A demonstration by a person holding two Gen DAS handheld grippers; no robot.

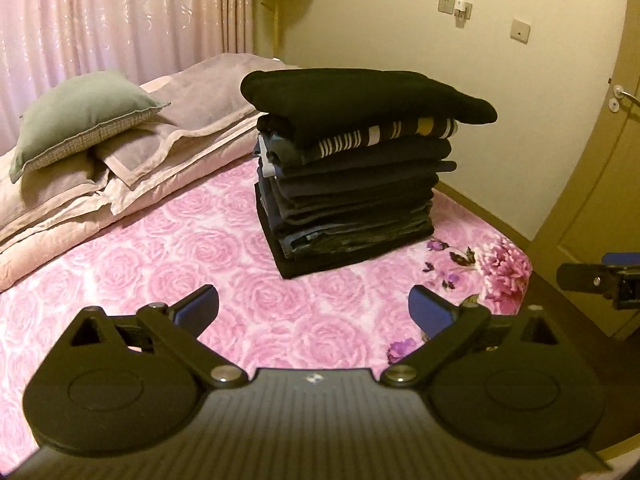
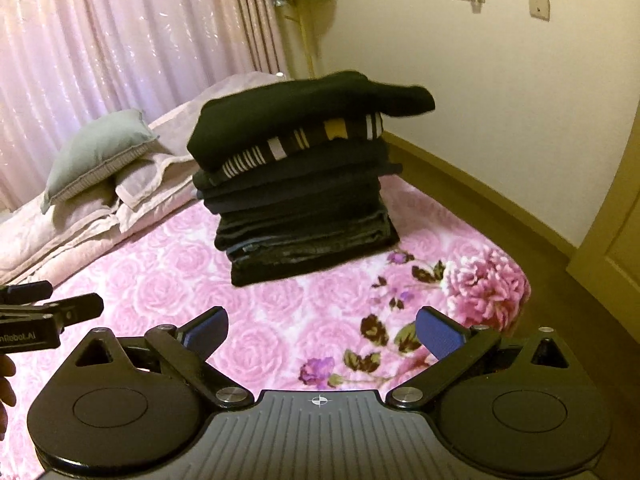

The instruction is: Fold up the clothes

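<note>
Left to right, as seen from the tongs. Far ahead and to the left of both tongs, a grey-green cushion (image 1: 82,114) leans on mauve pillows (image 1: 192,100) at the head of the bed, with pink curtains (image 1: 120,16) behind.

Left gripper (image 1: 314,310): released, blue pads spread wide, nothing between them, held above the pink rose-patterned bedspread (image 1: 160,248). It also shows at the left edge of the right wrist view (image 2: 52,308), just beside the right gripper.

Stack of folded clothes (image 1: 352,184): stands on the bedspread straight ahead of the left gripper and ahead, slightly left, of the right gripper; apart from both. A black garment (image 1: 360,96) lies on top, overhanging to the right, with a striped garment (image 1: 384,136) directly under it and dark folded pieces below.

Right gripper (image 2: 322,332): released, pads wide apart, empty, above the flowered corner of the bedspread. Part of it shows at the right edge of the left wrist view (image 1: 600,280).

Far right: cream wall with switch plates (image 1: 520,30) and a door (image 1: 600,184).
</note>
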